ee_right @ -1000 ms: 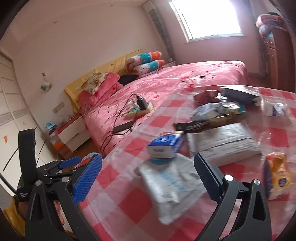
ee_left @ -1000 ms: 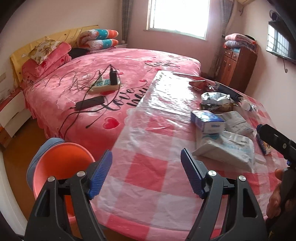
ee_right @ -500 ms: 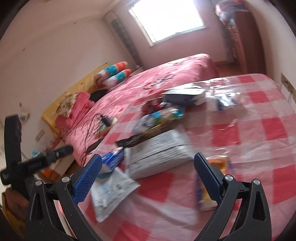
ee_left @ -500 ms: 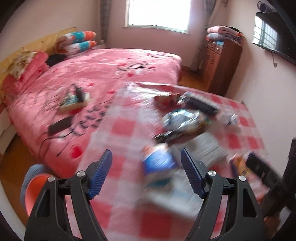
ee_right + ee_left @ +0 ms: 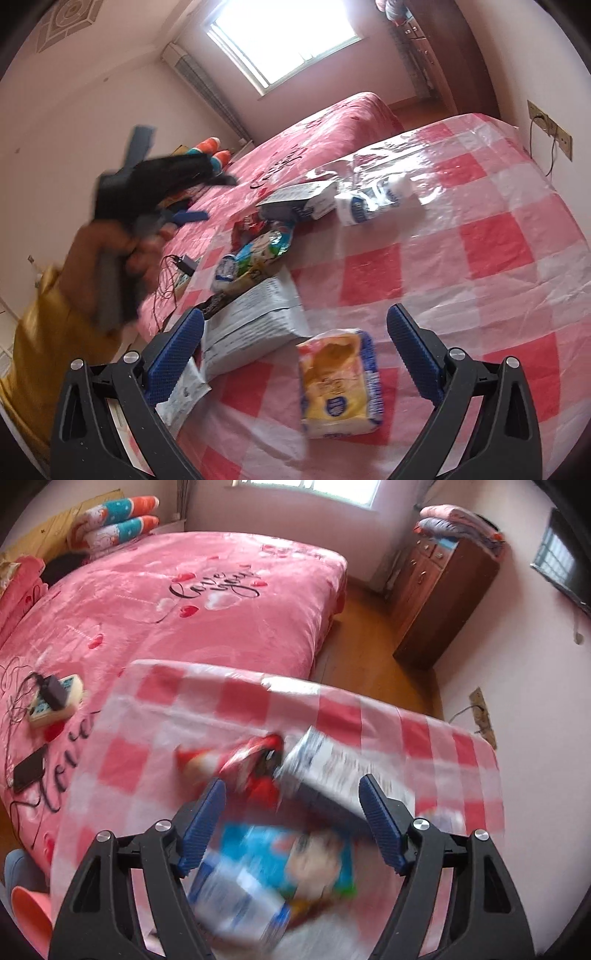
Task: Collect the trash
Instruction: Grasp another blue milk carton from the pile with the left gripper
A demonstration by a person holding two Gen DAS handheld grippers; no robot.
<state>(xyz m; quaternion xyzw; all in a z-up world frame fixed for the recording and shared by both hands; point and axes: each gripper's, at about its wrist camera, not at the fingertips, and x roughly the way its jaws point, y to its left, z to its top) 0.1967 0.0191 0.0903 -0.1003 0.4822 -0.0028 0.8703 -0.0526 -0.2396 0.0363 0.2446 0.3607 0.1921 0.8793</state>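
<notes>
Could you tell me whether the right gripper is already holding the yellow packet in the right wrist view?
No, the right gripper is open, and the yellow packet lies flat on the checked tablecloth between its fingers, touched by neither.

A yellow bag lies flat near us on the table. A white bag lies left. More wrappers sit farther back.

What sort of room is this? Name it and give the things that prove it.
Very likely a home bedroom. A large bed with a pink heart-print cover fills most of it, patterned pillows are stacked at its head, and a wooden dresser carries folded blankets. The trash lies on a red-checked table beside the bed.
</notes>
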